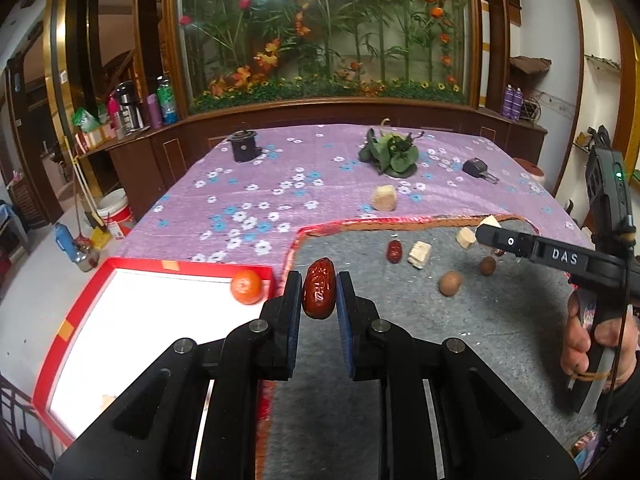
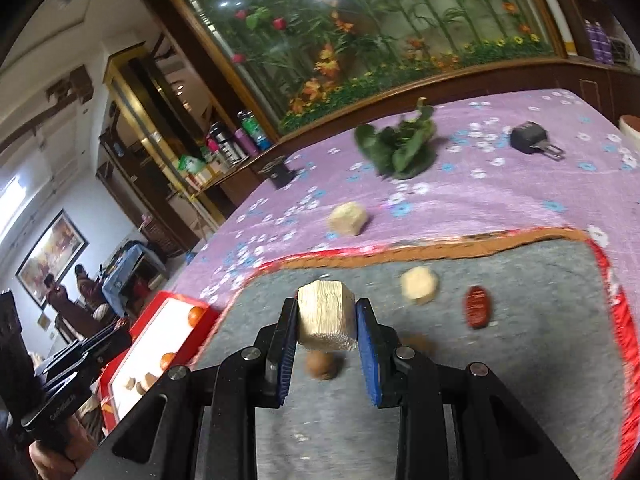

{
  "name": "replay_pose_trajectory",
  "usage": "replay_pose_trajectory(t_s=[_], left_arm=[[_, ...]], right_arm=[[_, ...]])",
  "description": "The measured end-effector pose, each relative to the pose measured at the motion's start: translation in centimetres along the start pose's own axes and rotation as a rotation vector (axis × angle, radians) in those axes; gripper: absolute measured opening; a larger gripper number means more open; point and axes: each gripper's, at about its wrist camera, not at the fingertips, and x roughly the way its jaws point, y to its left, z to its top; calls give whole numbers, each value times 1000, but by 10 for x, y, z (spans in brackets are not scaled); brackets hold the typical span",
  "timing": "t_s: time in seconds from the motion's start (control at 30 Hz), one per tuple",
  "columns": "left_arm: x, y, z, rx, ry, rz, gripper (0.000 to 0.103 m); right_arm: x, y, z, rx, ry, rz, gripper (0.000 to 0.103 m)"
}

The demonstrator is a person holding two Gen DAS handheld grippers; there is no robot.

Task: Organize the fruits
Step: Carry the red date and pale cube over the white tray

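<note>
The left tool (image 1: 319, 295) pinches a red date (image 1: 319, 294) above the grey mat (image 1: 400, 320) – a red box (image 1: 80, 304) with an orange (image 1: 246, 287) lies at nine o'clock. The right tool (image 2: 326, 322) pinches a pale block (image 2: 326, 322) – a brown fruit (image 2: 321, 365) sits beneath it

My right view is smeared: the brown fruit (image 2: 321, 365) under my block (image 2: 327, 317) is just a blur, half hidden by it. Another brown smudge (image 2: 418, 342) sits behind my right pad, and I can't name it. The box (image 1: 96, 280) washes out white, its near corner behind my left gripper (image 1: 318, 295), with small bits inside (image 2: 138, 383) unreadable.
</note>
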Motion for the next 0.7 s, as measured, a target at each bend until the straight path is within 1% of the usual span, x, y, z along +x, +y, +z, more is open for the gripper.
replay_pose_trajectory(t_s=[0.07, 0.13, 0.27, 0.53, 0.7], left_arm=[[-3, 7, -2, -9, -6, 15, 16], [-5, 15, -3, -20, -10, 32, 16], [-8, 34, -8, -51, -14, 70, 16], [-6, 72, -21, -117, 4, 142, 16], [-3, 91, -29, -148, 10, 186, 16]], right_arm=[[3, 16, -3, -22, 8, 23, 28], [9, 36, -7, -40, 22, 65, 28], [27, 76, -16, -87, 50, 129, 28], [65, 136, -32, -82, 91, 237, 28], [81, 160, -42, -60, 77, 274, 28]])
